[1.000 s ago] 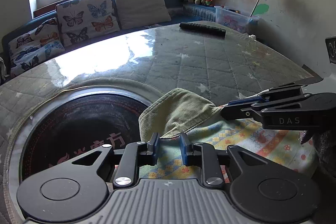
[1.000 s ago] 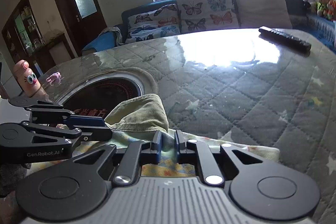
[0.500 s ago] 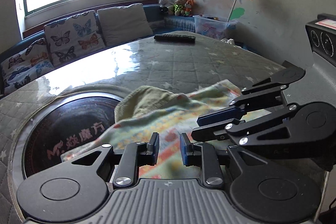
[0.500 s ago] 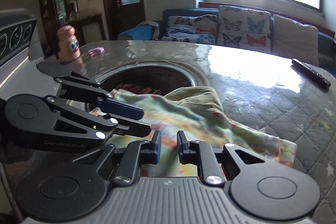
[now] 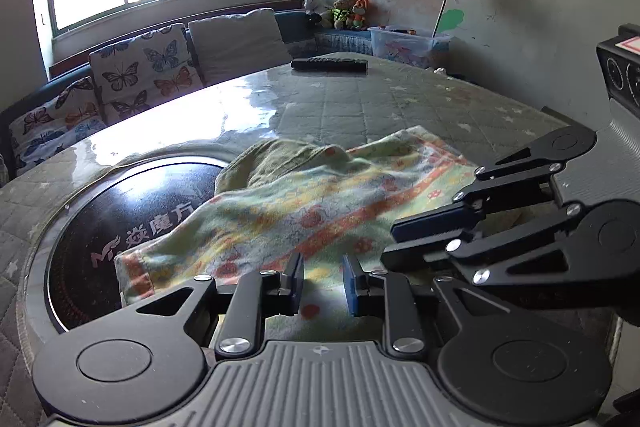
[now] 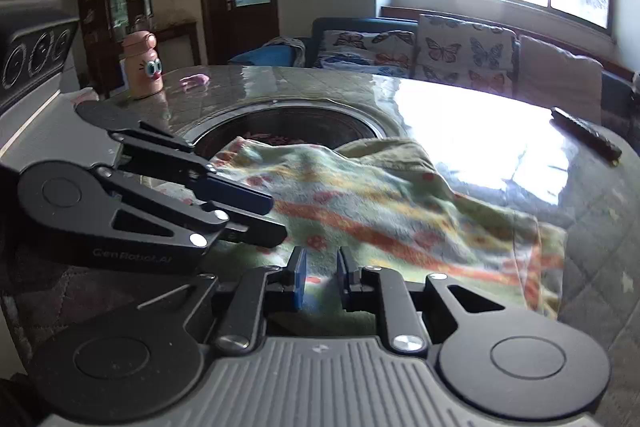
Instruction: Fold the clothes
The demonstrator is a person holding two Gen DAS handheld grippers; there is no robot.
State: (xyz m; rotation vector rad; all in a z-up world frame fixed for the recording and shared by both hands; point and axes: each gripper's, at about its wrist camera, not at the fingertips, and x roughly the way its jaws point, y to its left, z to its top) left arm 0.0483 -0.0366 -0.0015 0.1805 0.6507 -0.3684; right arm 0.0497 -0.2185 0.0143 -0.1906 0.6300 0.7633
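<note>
A towel-like cloth with a yellow, green and orange pattern lies spread on the round table, partly over an olive green garment that bulges at its far side. My left gripper hovers over the cloth's near edge. Its jaws stand a narrow gap apart and the cloth shows below them, not pinched. My right gripper reaches in from the right beside it. In the right wrist view the same cloth and olive garment lie ahead, the right gripper stands slightly apart over the cloth, and the left gripper is on the left.
The table has a quilted cover under glass and a black round hob set in its middle, partly under the cloth. A remote control lies at the far edge. A pink bottle stands far left. A sofa with cushions runs behind.
Both grippers have drawn back toward the near side of the table. More of the patterned cloth is now in view, lying spread in front of them.
</note>
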